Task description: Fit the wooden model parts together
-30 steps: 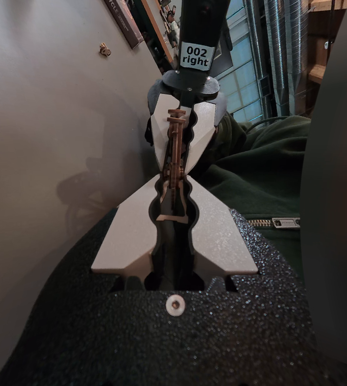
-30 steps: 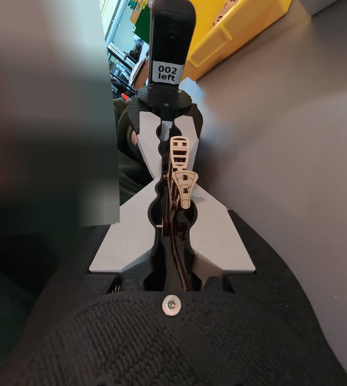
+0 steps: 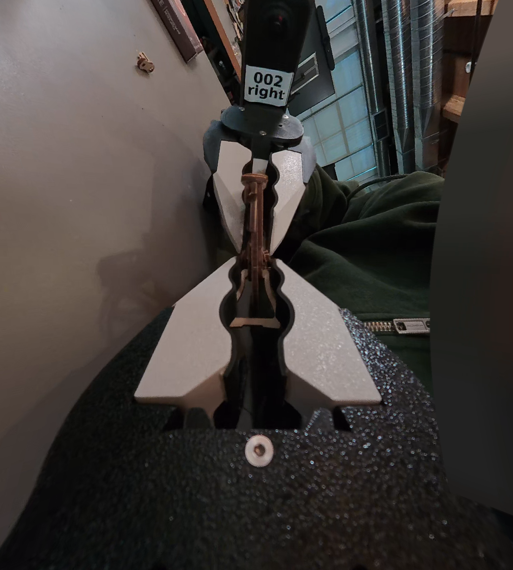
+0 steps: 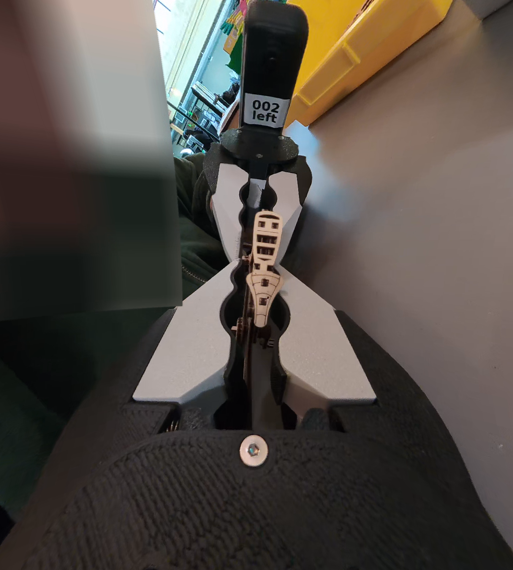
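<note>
Grey table below, two hand-held grippers meet tip to tip over a wooden model.

Wooden model point(image 4: 263, 277) hangs in mid-air between them: the left hand-held gripper point(image 3: 256, 268) pinches one end, the right hand-held gripper point(image 4: 256, 271) pinches the other, a pale slotted piece point(image 4: 266, 239) facing up. Judged as the press-together step; next calls for a straight, gentle push along the slot, without twisting. A yellow bin point(image 4: 357, 61) sits well apart; a loose wooden bit point(image 3: 144, 61) lies far off; room is ample.

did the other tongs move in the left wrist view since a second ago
Barely. The right tongs still meet the left tongs tip to tip over the wooden model, their place against the dark jacket unchanged.
</note>
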Demonstrator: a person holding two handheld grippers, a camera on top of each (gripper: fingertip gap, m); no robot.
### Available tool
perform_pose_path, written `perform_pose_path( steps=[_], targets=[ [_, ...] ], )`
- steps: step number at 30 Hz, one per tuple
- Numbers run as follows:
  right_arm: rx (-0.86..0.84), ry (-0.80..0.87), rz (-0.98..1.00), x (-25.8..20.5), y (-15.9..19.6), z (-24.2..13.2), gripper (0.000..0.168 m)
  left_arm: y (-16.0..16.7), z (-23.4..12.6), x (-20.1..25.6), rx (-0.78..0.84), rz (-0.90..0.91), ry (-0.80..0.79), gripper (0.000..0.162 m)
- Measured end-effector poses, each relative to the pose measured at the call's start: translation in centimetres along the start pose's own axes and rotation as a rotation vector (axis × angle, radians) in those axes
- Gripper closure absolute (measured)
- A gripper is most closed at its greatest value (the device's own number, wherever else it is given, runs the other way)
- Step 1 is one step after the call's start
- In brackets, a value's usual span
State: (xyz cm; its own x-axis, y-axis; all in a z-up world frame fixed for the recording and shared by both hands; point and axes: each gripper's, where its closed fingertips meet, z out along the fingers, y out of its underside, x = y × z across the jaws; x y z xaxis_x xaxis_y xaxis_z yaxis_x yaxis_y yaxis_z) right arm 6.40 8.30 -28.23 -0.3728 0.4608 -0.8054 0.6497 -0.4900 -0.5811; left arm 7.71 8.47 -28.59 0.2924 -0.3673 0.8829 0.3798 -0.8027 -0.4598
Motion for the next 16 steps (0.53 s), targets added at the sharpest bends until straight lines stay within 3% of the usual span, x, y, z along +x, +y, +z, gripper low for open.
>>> perform_pose_path(
  steps=[16],
  targets=[
    [-0.012,-0.019,-0.117,-1.08,0.5,-0.07,0.153,0.68,0.29,0.81,-0.049,0.122,0.004,0.146]
  ],
)
